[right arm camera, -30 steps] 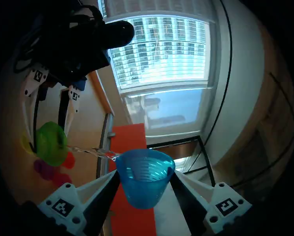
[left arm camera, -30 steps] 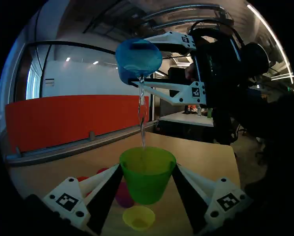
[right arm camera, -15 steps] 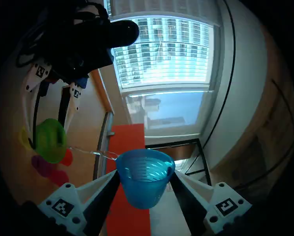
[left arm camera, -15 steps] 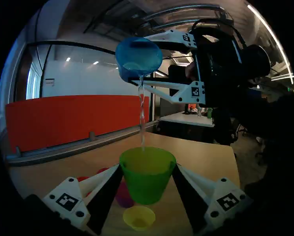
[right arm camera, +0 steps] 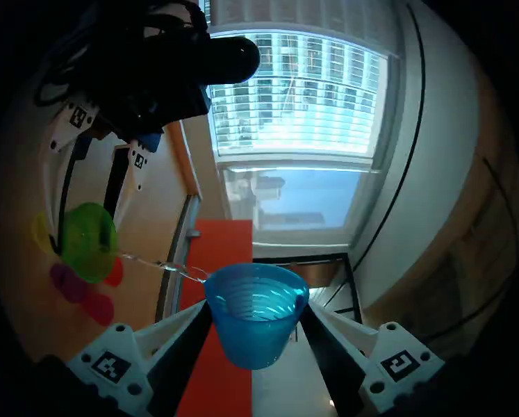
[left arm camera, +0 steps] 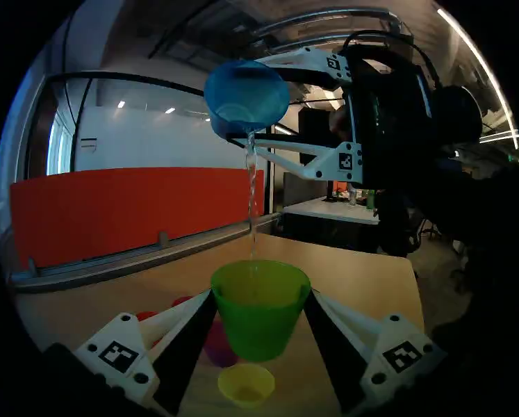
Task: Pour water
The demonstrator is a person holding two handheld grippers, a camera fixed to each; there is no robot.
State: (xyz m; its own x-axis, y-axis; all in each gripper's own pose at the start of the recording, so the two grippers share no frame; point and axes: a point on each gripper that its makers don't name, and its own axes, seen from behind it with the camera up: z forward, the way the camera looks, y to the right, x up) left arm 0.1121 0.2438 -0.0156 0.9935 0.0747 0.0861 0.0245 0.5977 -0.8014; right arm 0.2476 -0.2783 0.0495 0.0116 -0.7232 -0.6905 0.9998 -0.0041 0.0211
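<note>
Change: blue cup [left arm camera: 246, 97] now tips slightly steeper; green cup [left arm camera: 260, 309] has not shifted.
Right claw [right arm camera: 256, 311]: closed on blue cup, both fingers pressing its sides.
Left claw [left arm camera: 259, 300]: closed on green cup, held upright over table [left arm camera: 356, 267].
Key relation: blue cup's lip stands directly above green cup's mouth, well apart; water [left arm camera: 250, 201] falls straight in.
Judgement: pour under way; next calls for more tilt, no sideways drift.

Right gripper [right arm camera: 256, 310] jaws clamp blue cup [right arm camera: 253, 337] at 6 o'clock; thin water stream [right arm camera: 160, 265] leaves its rim toward 9 o'clock, reaching green cup [right arm camera: 85, 244] held above desk [right arm camera: 146, 233].
</note>
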